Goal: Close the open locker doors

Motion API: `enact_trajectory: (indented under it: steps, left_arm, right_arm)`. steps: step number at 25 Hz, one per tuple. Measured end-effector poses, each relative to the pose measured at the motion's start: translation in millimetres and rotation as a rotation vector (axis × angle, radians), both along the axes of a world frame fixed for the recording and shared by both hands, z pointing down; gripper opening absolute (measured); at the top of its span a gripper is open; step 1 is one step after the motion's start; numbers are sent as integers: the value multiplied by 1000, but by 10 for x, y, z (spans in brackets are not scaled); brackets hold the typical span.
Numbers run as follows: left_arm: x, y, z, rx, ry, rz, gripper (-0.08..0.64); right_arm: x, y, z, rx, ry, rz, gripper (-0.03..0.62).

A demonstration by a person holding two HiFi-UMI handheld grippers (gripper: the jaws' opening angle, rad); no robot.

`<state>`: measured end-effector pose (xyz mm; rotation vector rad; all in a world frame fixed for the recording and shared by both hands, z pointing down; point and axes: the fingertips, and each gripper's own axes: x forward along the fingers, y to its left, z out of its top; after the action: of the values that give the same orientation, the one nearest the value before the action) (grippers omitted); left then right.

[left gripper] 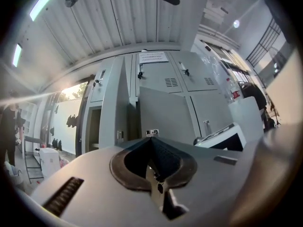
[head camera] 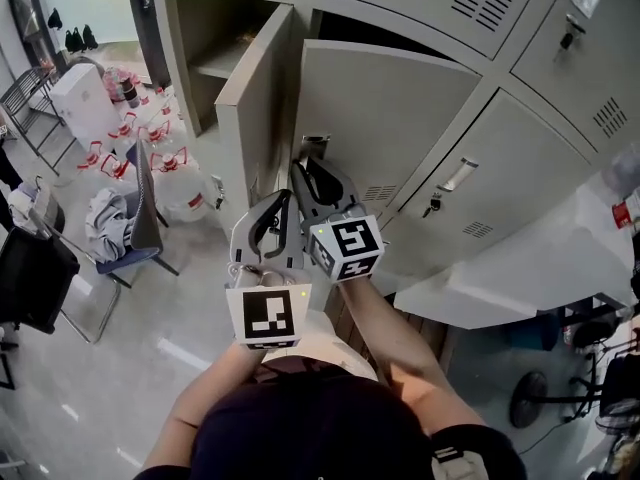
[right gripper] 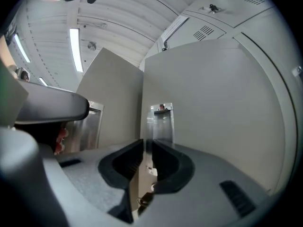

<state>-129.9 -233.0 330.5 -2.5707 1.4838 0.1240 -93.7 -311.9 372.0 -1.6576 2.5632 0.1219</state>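
Locker door [head camera: 390,118], flat grey sheet metal with a shiny latch plate [right gripper: 161,119] at its free edge, stands ajar in the locker bank's [head camera: 520,158] left half, beside a second open door [head camera: 255,98]. Right gripper [right gripper: 147,143] pinches that free edge in a narrow slit. Left gripper [left gripper: 152,140], jaws together, holds nothing. White label [left gripper: 152,57]: print unreadable.

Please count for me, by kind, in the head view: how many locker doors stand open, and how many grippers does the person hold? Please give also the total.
Open locker doors: 2
Grippers: 2
Total: 4
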Motion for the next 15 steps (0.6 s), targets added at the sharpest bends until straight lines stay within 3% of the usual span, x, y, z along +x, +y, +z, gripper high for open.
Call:
enact_trajectory:
  steps: [15]
  left_arm:
    - [-156, -208, 122, -67, 25, 24, 2]
  right_arm:
    - [51, -329, -6, -9, 5, 102, 51]
